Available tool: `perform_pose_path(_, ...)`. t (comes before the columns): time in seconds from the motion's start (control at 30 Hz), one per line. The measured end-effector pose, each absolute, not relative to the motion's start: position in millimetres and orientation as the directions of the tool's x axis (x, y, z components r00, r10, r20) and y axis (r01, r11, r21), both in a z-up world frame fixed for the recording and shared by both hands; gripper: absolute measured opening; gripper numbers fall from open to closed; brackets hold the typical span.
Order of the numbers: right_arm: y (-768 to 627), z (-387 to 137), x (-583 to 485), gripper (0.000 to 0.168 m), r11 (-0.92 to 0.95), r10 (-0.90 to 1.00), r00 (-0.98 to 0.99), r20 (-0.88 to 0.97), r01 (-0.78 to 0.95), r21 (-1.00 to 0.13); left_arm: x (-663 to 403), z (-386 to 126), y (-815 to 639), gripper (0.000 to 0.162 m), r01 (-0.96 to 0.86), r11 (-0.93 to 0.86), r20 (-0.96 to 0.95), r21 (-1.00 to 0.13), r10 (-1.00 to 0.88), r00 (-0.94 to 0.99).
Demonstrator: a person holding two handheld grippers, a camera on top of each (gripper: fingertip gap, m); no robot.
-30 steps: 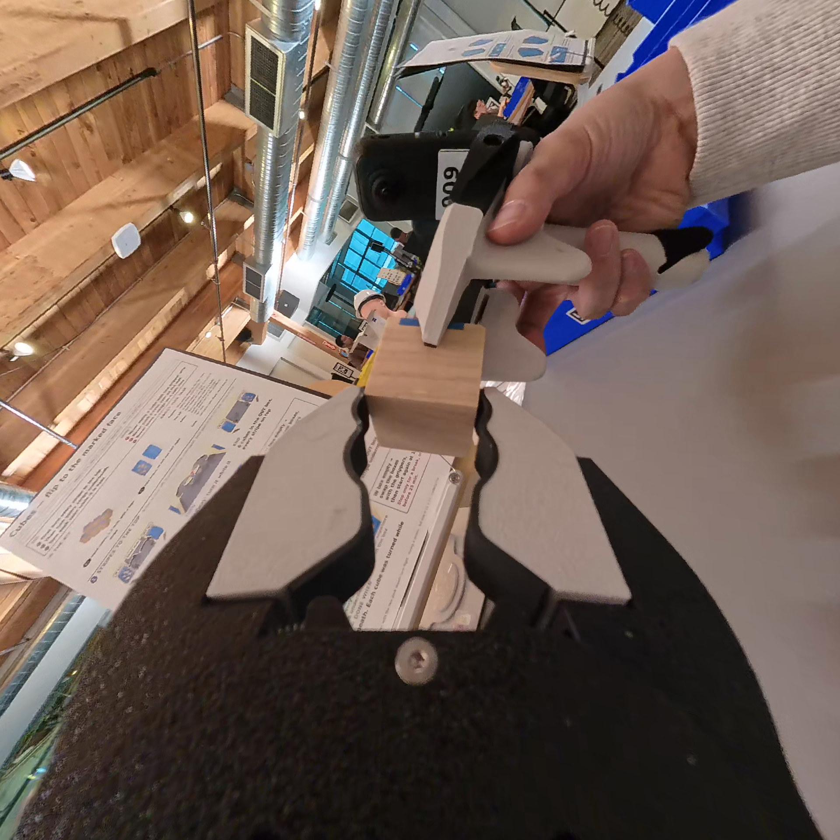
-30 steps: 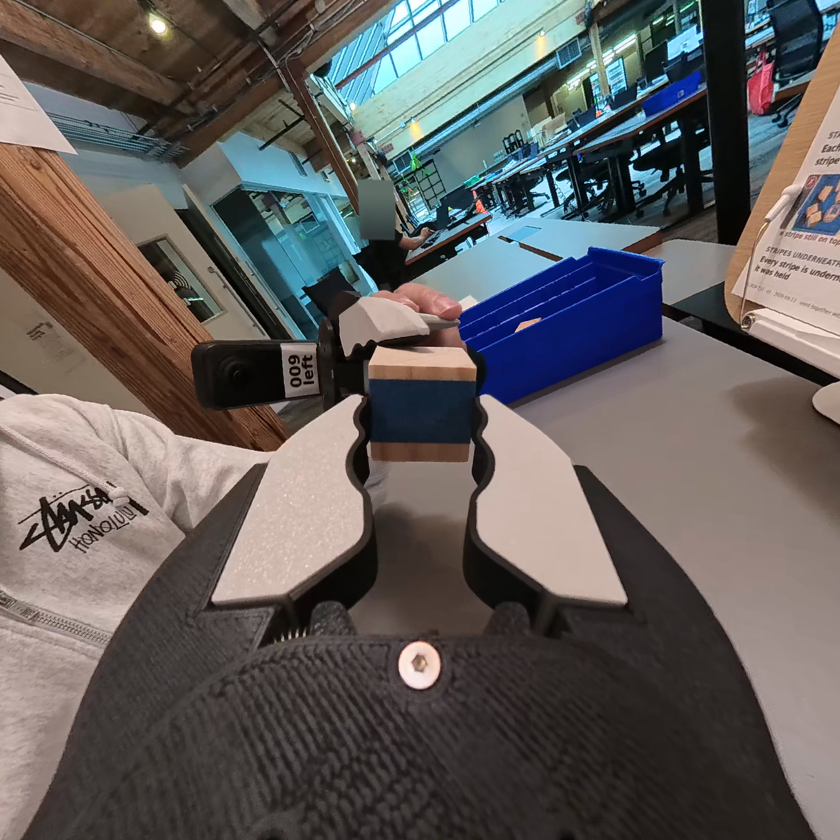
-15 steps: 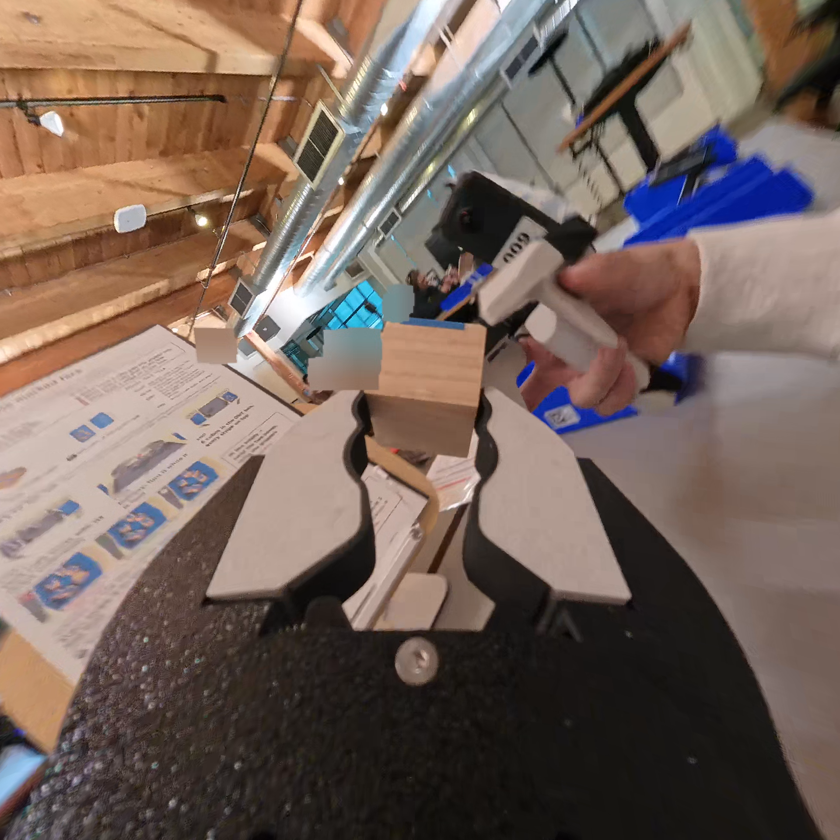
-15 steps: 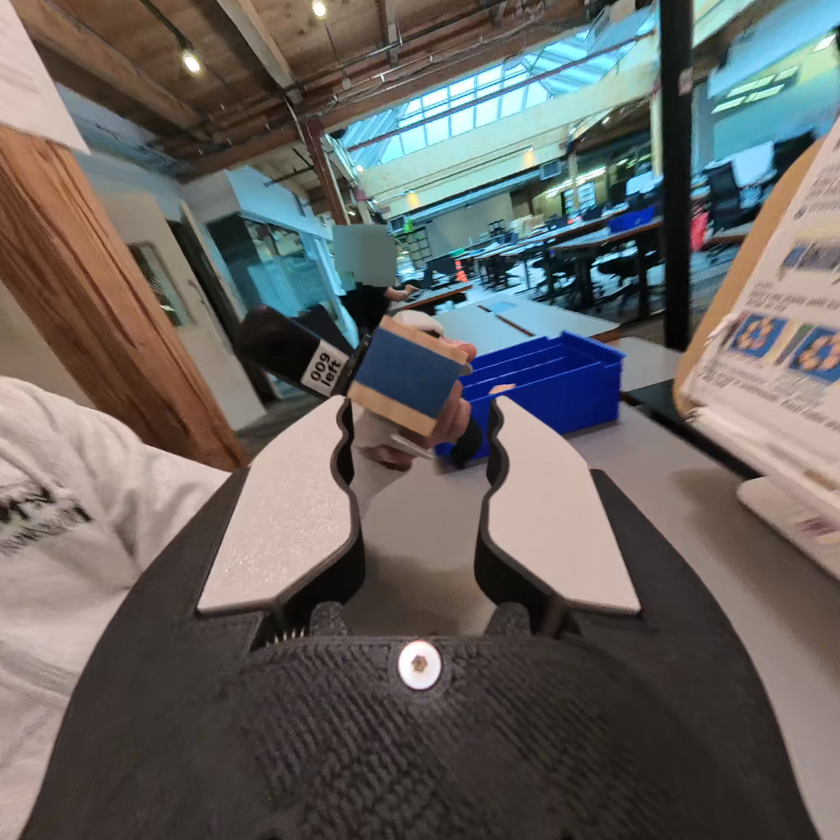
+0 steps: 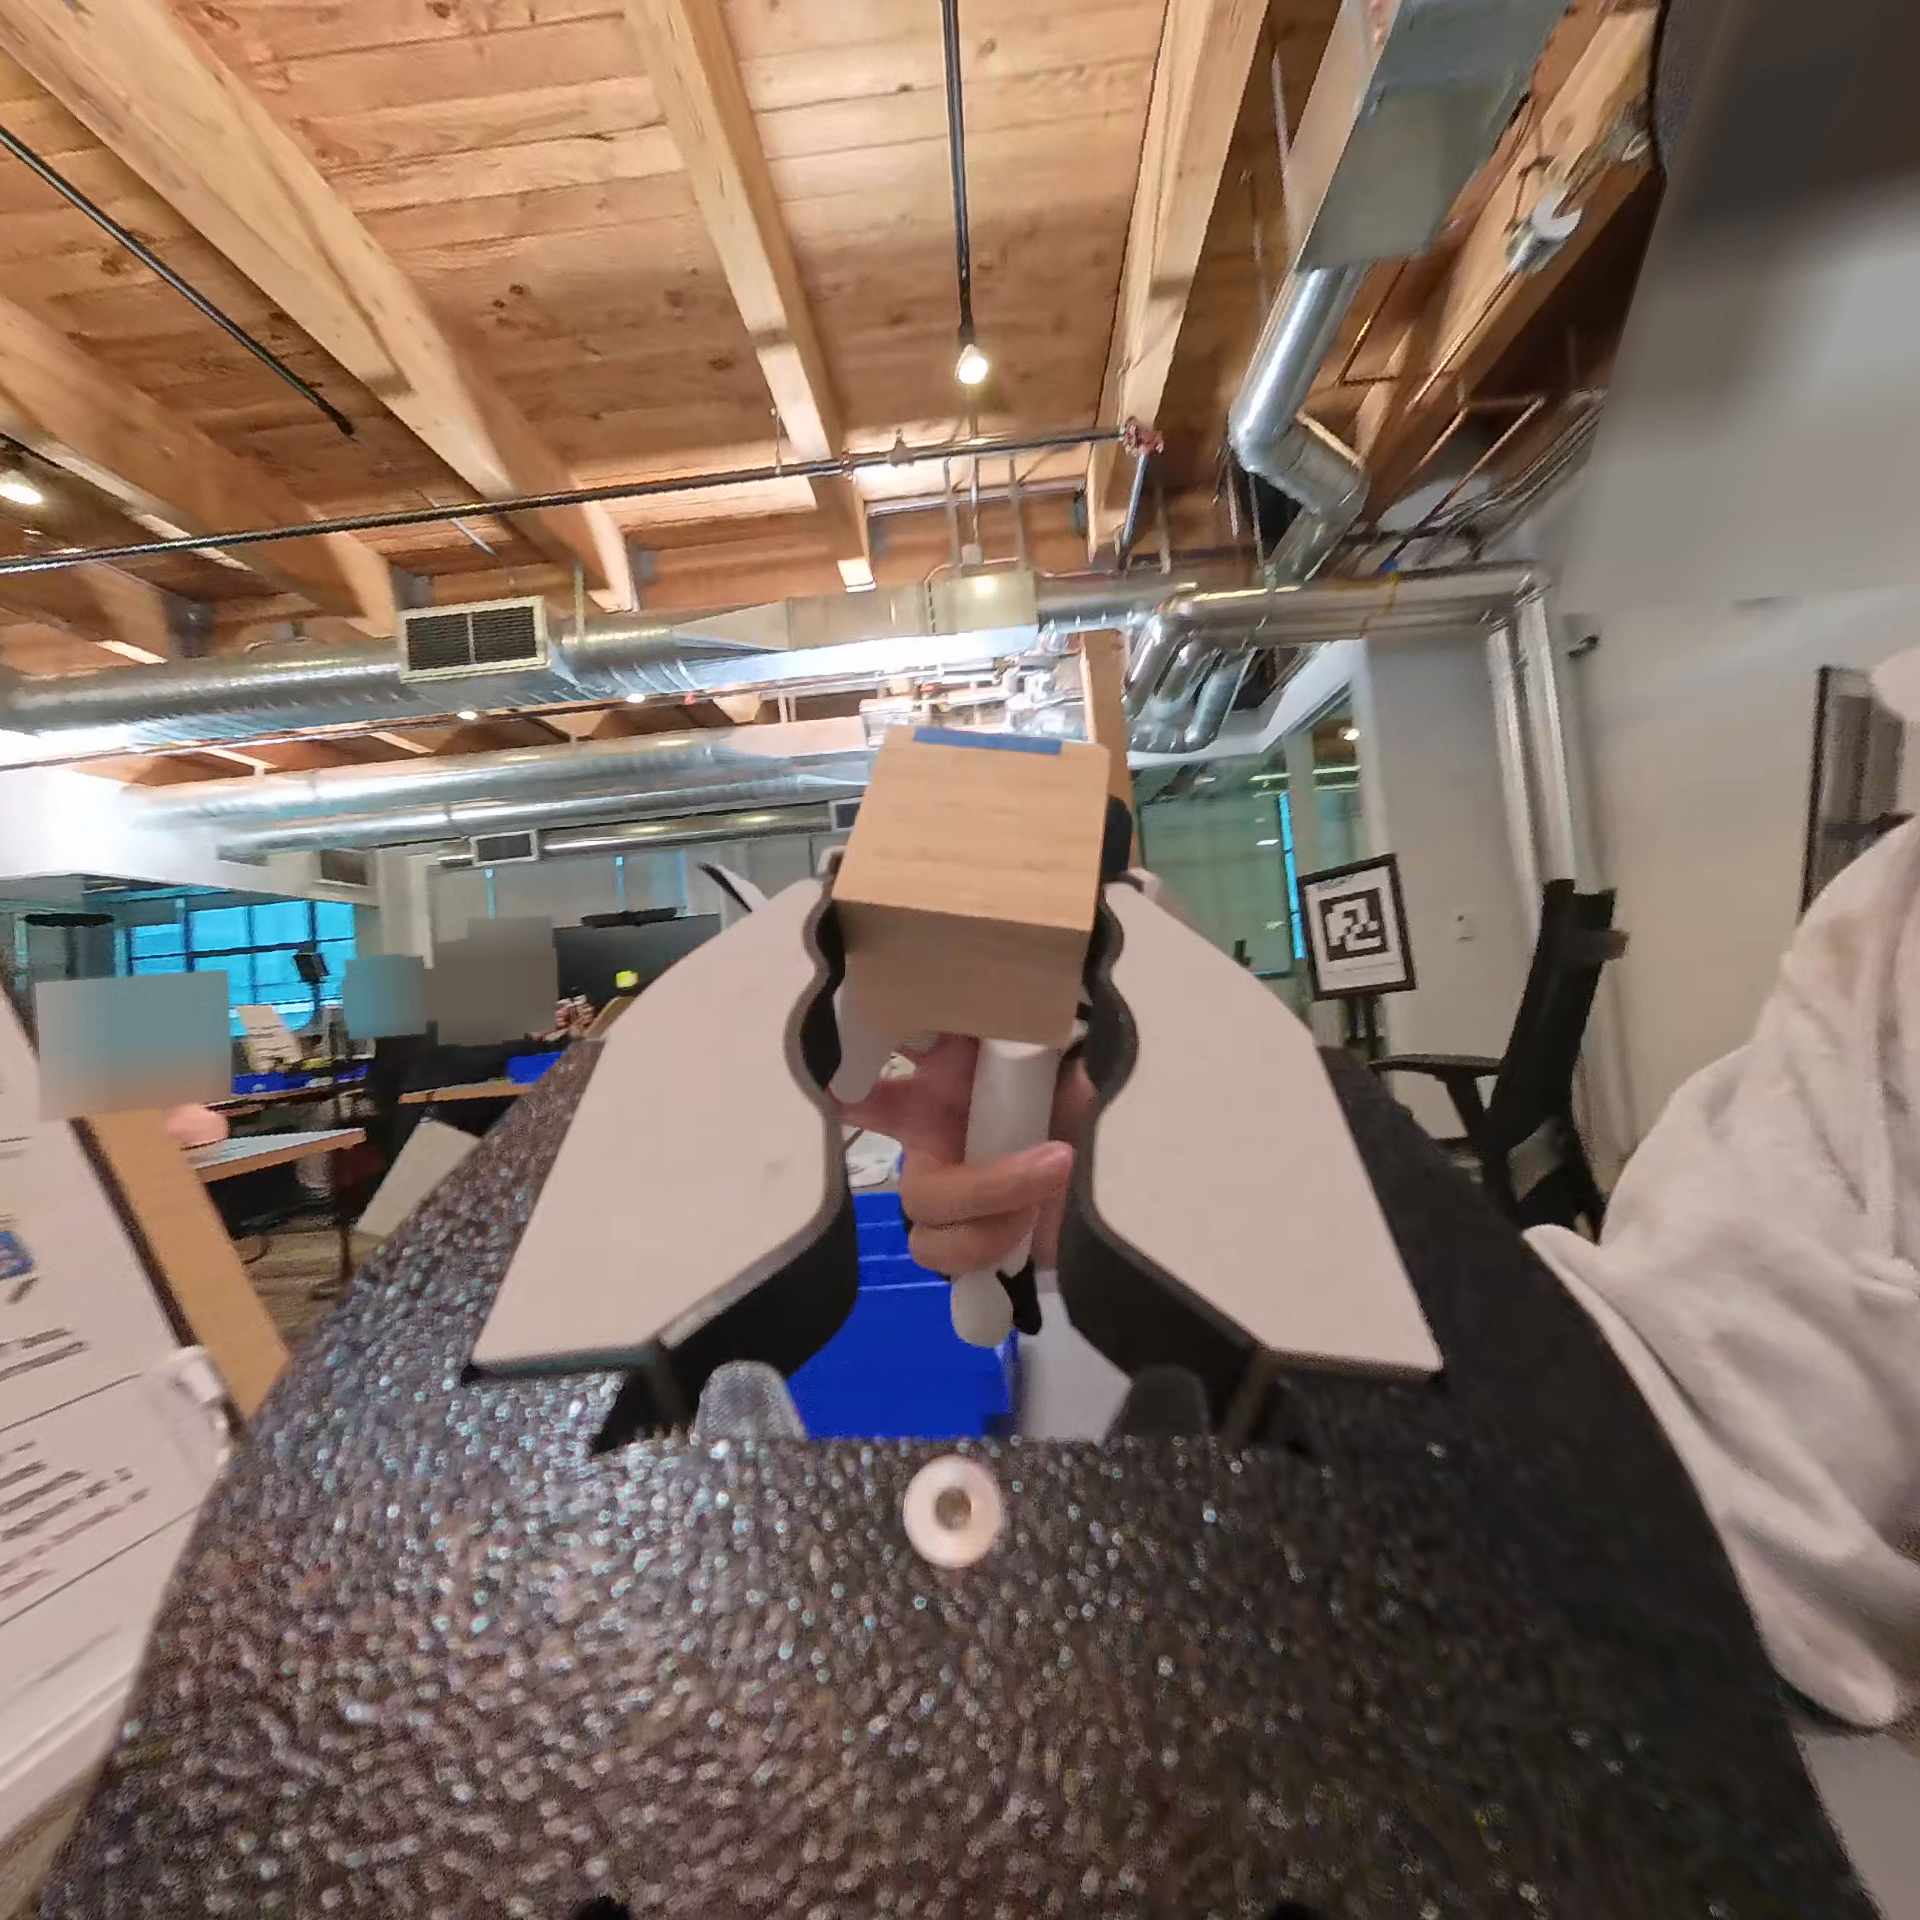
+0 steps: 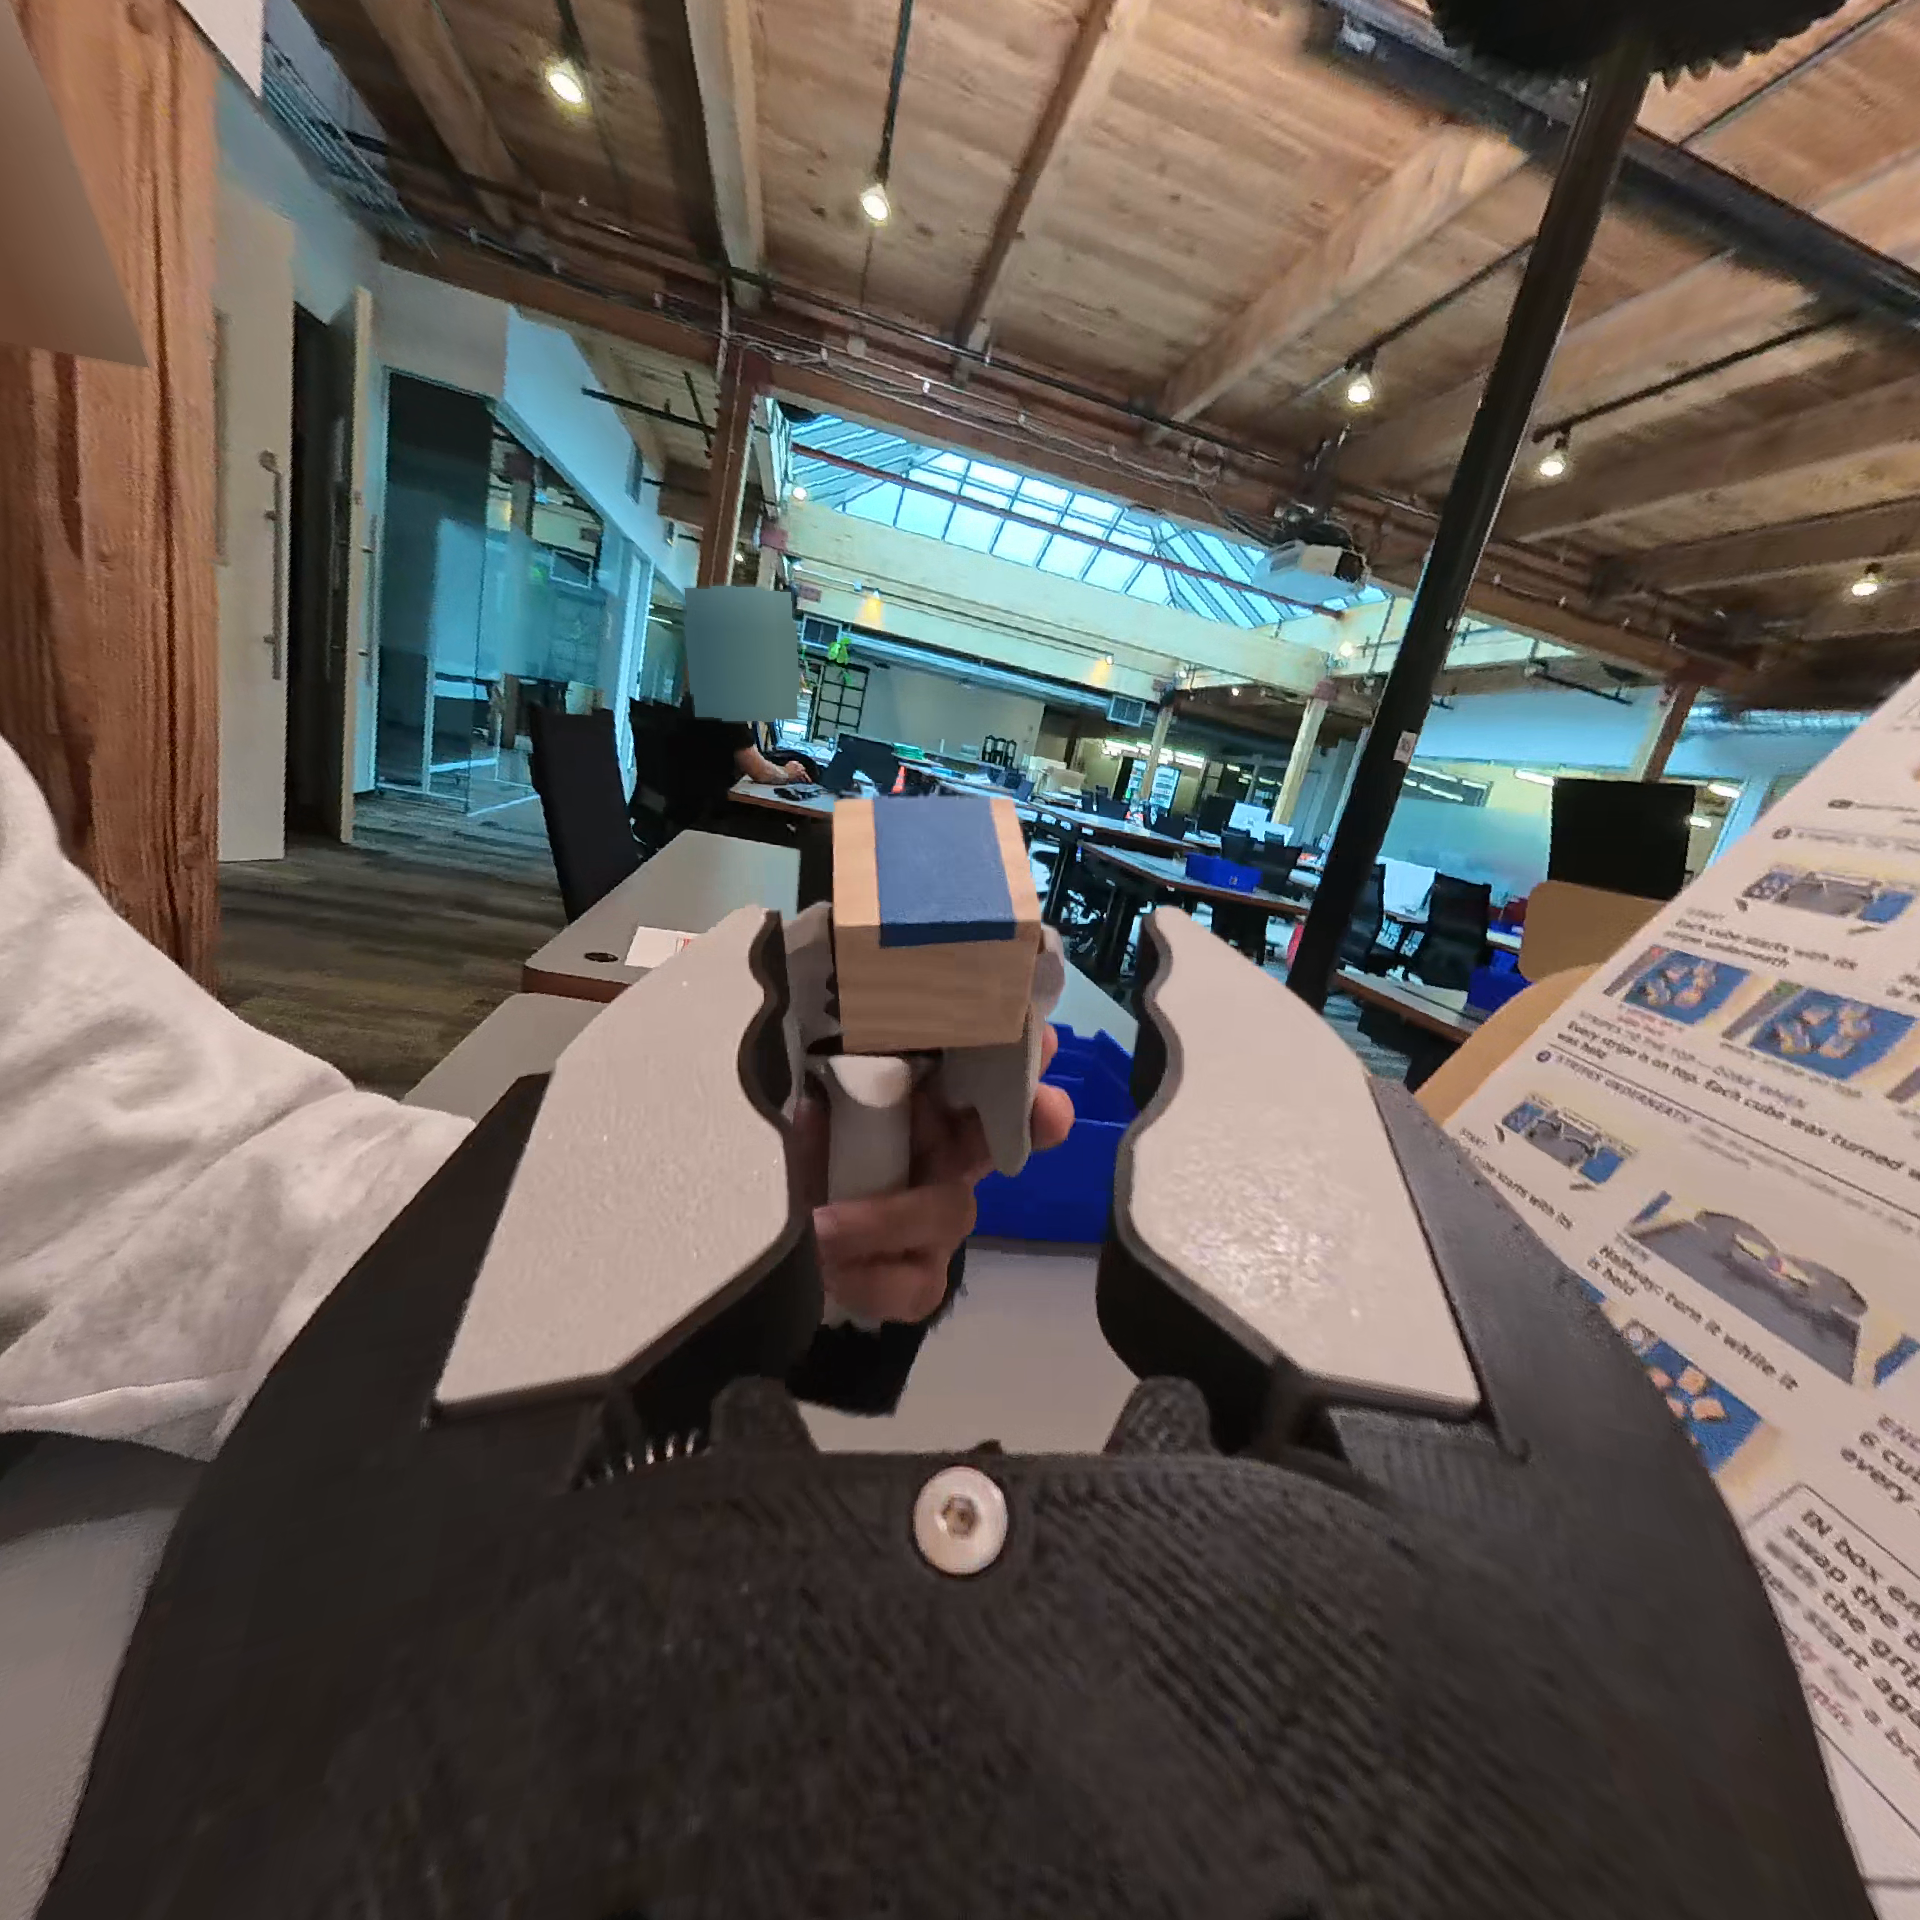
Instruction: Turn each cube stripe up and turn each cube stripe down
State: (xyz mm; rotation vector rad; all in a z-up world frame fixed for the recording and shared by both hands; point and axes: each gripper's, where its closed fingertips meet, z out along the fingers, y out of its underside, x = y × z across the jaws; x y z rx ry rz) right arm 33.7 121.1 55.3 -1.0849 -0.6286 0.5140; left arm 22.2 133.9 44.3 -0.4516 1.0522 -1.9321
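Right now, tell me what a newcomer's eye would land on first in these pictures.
First, the wooden cube held up in the air, pinched at the tips of the left gripper, with its blue stripe on the upper face as the right wrist view shows it. Next, the right gripper hangs open in front of the cube, touching nothing. Behind them sits a blue bin on the grey table.
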Motion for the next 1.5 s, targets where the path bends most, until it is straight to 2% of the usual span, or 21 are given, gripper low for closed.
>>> perform_pose_path(0.17,123.6,49.8,26.7,0.056,0.373,0.667,0.707,0.235,-0.044,-0.927,27.0,40.4,126.5,0.044,0.507,-0.299,-0.071,-0.808,-0.805,-0.589)
perform_pose_path(0.27,121.1,49.0,23.3,0.042,0.378,0.683,0.687,0.248,-0.043,-0.925,27.3,39.9,125.0,0.044,0.508,-0.302,-0.073,-0.807,-0.803,-0.592)
perform_pose_path(0.5,122.8,42.1,23.8,0.042,0.310,0.708,0.663,0.244,0.019,-0.951,28.2,31.0,126.0,0.044,0.483,-0.230,-0.100,-0.845,-0.819,-0.565)
perform_pose_path(0.63,121.4,35.5,29.0,0.042,0.252,0.702,0.669,0.246,0.090,-0.964,32.9,16.3,125.9,0.046,0.413,-0.091,-0.154,-0.906,-0.839,-0.522)
perform_pose_path(0.77,121.5,16.4,41.1,0.042,0.143,0.665,0.692,0.281,0.250,-0.957,39.4,-7.9,130.0,0.059,0.280,0.148,-0.266,-0.948,-0.854,-0.448)
perform_pose_path(0.87,116.5,4.6,41.2,0.042,0.093,0.682,0.669,0.295,0.321,-0.943,38.9,-15.1,131.6,0.061,0.226,0.201,-0.285,-0.953,-0.849,-0.446)
perform_pose_path(1.27,118.2,-17.7,34.4,0.042,0.015,0.719,0.631,0.291,0.405,-0.914,39.5,-33.6,122.5,0.055,0.140,0.233,-0.272,-0.962,-0.810,-0.520)
perform_pose_path(1.5,118.4,-21.8,32.6,0.043,-0.001,0.732,0.622,0.277,0.407,-0.913,39.2,-36.6,120.6,0.044,0.136,0.240,-0.275,-0.961,-0.797,-0.537)
